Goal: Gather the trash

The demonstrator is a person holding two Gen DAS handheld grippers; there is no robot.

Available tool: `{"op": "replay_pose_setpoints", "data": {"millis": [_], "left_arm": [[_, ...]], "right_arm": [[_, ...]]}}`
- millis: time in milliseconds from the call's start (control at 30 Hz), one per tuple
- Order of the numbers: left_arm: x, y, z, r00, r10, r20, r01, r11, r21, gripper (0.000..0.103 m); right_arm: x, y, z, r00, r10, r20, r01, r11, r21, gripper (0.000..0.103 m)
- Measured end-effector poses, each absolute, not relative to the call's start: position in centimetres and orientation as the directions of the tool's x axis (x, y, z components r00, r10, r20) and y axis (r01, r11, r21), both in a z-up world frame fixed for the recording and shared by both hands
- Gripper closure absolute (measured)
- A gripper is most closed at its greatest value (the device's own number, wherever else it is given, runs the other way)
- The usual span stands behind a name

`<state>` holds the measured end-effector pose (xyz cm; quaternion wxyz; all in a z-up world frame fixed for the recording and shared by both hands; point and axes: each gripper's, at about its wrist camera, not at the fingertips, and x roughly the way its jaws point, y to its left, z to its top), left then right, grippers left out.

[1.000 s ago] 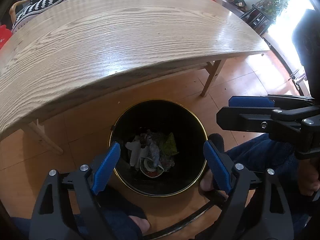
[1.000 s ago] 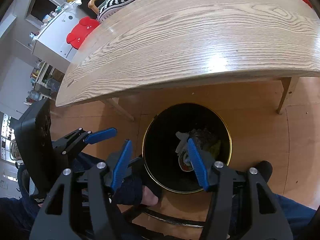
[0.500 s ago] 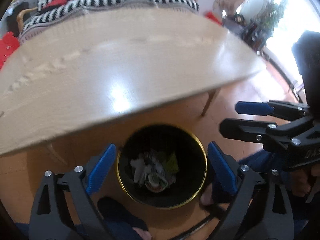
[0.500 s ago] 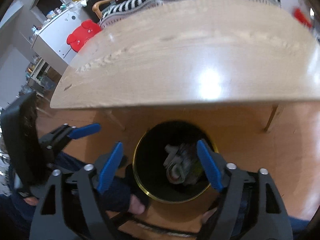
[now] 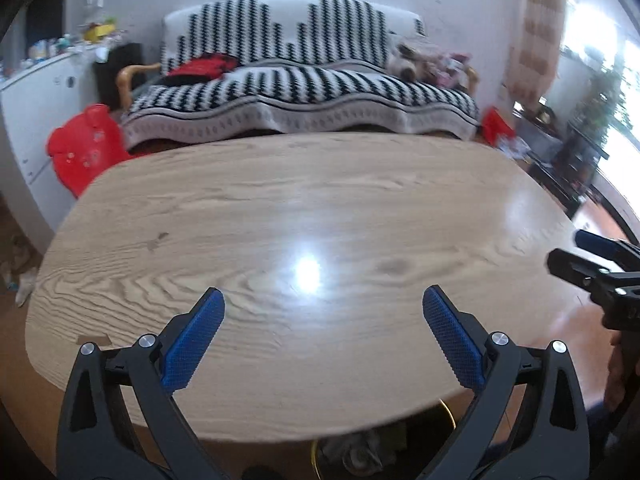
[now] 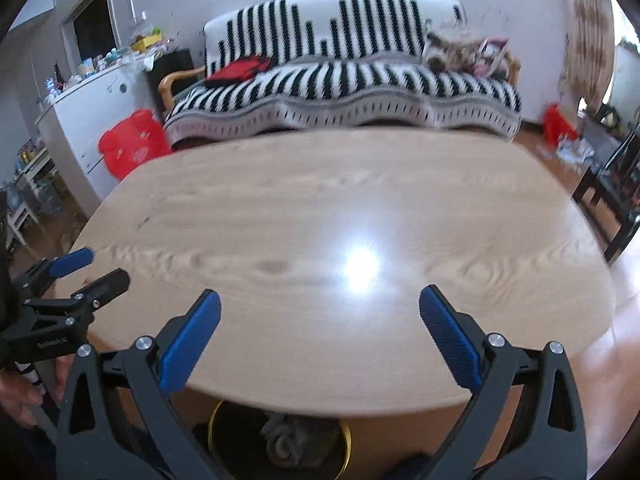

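Observation:
A black bin with a gold rim (image 6: pixel 276 446) stands on the floor under the near edge of the wooden table (image 6: pixel 320 208), with crumpled trash (image 6: pixel 288 438) inside; it also shows in the left wrist view (image 5: pixel 384 456). My left gripper (image 5: pixel 323 300) is open and empty above the table (image 5: pixel 280 208); it also shows in the right wrist view (image 6: pixel 86 268). My right gripper (image 6: pixel 319 299) is open and empty above the table; it also shows at the right of the left wrist view (image 5: pixel 580 252).
A sofa with a striped black-and-white blanket (image 5: pixel 296 80) stands behind the table. A red stool (image 5: pixel 84 148) and a white cabinet (image 5: pixel 36 92) are at the left. Dark chairs (image 6: pixel 612 184) stand at the right.
Both grippers have lifted and tilted up from looking down into the bin to looking across the table top. The bin has dropped to the bottom edge of both views.

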<state>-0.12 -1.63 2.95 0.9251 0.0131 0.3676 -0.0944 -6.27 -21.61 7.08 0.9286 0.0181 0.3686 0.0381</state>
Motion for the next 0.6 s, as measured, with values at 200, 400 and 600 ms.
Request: {"op": "replay_pose_setpoints", "data": {"millis": [200,400,600], "left_arm": [[0.7,-1.2,0.0,0.689,-0.177,-0.703,0.192,0.980,-0.058,0.007],[1.5,-0.2,-0.4,0.673,-0.171,-0.719,0.165,0.983,-0.079,0.007],[1.5,0.3,-0.6,0.661,-0.192,-0.725,0.156,0.981,-0.117,0.007]], "right_arm": [[-4.7,-22.1,6.0,0.730,0.044,-0.682,-0.039,0.999,0.022,0.007],[-4.3,-22.2,5.9,0.725,0.057,-0.687,-0.040,0.998,0.042,0.007],[-4.3,-21.7,5.5,0.715,0.066,-0.696,-0.038,0.998,0.055,0.007]]}}
